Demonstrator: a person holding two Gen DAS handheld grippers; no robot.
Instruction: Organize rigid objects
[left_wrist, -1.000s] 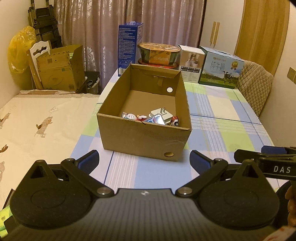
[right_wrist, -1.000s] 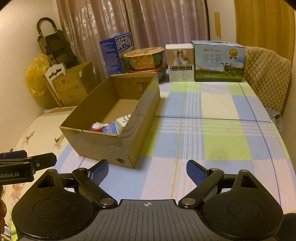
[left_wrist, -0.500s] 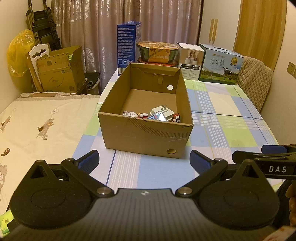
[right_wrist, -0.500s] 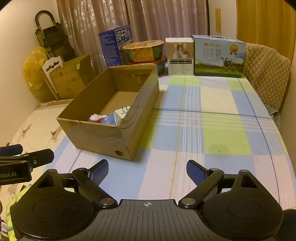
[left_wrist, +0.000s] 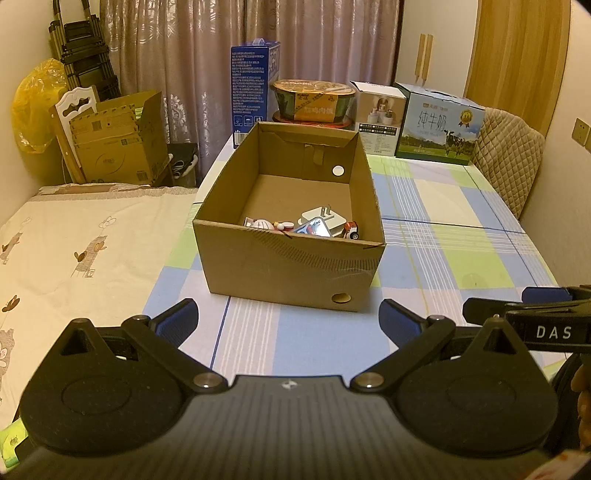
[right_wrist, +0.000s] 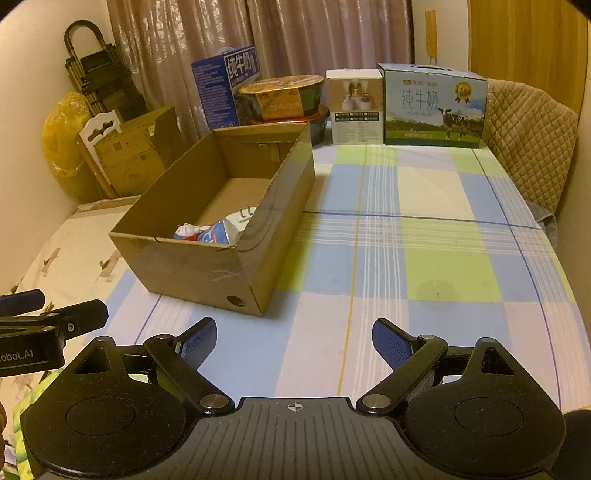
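Cardboard box parked on the checked table
Both grippers wide open, holding nothing; same as a second ago.

milk carton beside noodle bowl.

**Minor shift in framing**

Ahead of the right gripper, the box now sits slightly higher in view, and more tablecloth shows between them. Ahead of the left gripper, the box shows the same small rise.
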